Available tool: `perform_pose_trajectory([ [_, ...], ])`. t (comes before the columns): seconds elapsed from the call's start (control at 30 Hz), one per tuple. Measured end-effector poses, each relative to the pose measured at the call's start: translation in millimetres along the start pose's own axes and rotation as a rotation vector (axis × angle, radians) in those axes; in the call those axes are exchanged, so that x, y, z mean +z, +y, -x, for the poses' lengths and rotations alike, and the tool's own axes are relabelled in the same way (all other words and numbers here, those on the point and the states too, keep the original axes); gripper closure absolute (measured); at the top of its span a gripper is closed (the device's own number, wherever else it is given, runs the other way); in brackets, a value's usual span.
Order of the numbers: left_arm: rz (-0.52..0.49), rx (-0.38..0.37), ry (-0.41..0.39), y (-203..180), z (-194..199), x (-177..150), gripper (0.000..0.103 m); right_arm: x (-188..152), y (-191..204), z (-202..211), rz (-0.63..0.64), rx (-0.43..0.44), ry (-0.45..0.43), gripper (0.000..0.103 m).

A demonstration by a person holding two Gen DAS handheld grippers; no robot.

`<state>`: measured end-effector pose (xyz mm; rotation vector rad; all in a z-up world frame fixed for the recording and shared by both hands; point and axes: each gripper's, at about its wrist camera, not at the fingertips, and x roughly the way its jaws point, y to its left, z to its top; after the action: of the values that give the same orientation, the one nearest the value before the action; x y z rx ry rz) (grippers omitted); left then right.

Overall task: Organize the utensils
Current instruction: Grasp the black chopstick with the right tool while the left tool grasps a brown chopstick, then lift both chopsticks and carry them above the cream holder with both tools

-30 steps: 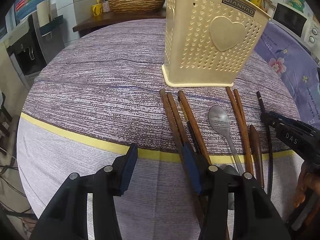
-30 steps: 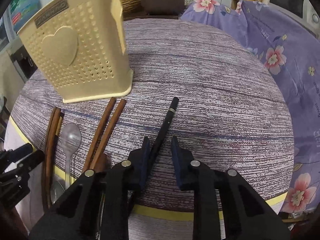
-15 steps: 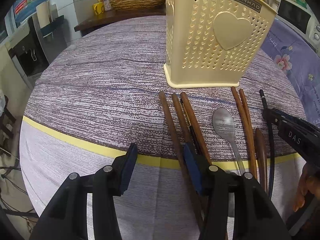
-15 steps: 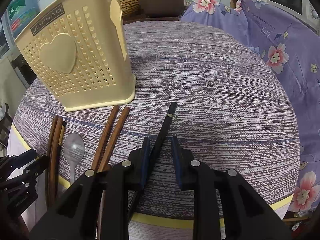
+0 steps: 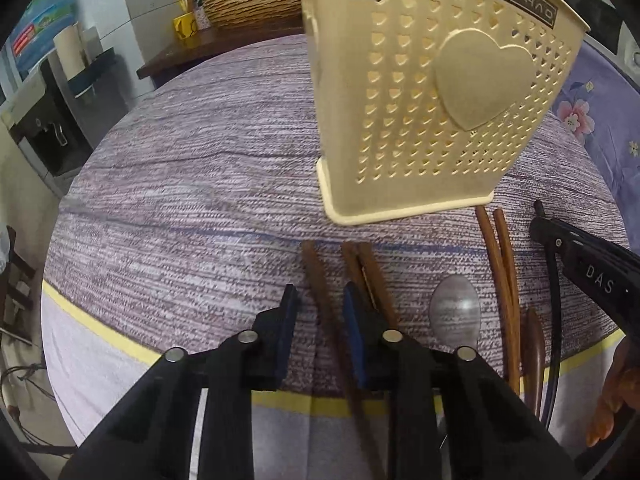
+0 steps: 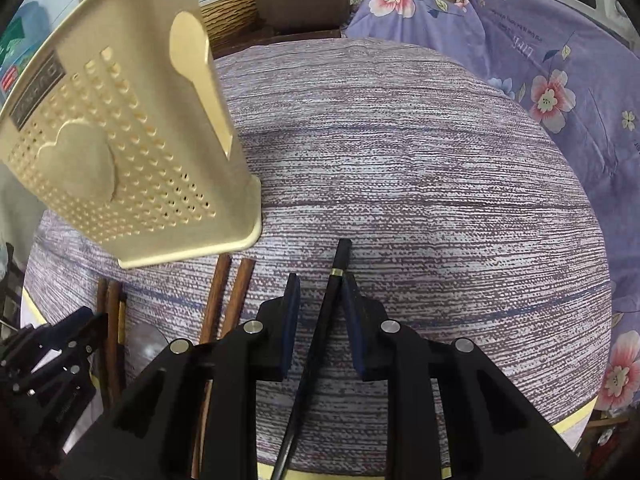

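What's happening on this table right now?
A person is sorting utensils. The left gripper straddles a brown wooden chopstick, and the right gripper straddles a black chopstick with a gold band; both are open, nothing lifted. The cream perforated plastic holder stands behind, a metal spoon lying nearby.
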<state>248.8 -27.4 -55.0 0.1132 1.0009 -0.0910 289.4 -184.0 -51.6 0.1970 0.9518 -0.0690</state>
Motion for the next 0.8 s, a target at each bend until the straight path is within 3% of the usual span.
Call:
perform_pose_trajectory([
  [0.1, 0.002, -0.007, 0.003, -0.1, -1.0, 2.7, 0.087, 5.8, -5.7, -2.9, -0.032, 0.010, 0.003, 0.092],
  [0.17, 0.003, -0.004, 0.003, 0.5, -1.9, 3.9, 0.091, 10.6, -9.3, -4.9, -0.050, 0.022, 0.010, 0.093],
  [0.53, 0.088, -0.089, -0.009, 20.3, -7.1, 10.9, 0.094, 17.4, -23.2, -3.4, -0.117, 0.094, -0.004, 0.094],
  [0.8, 0.141, -0.173, -0.140, 42.9, 38.3, 23.5, 0.094, 25.5, -38.3, 43.0, -0.143, 0.225, -0.119, 0.094],
])
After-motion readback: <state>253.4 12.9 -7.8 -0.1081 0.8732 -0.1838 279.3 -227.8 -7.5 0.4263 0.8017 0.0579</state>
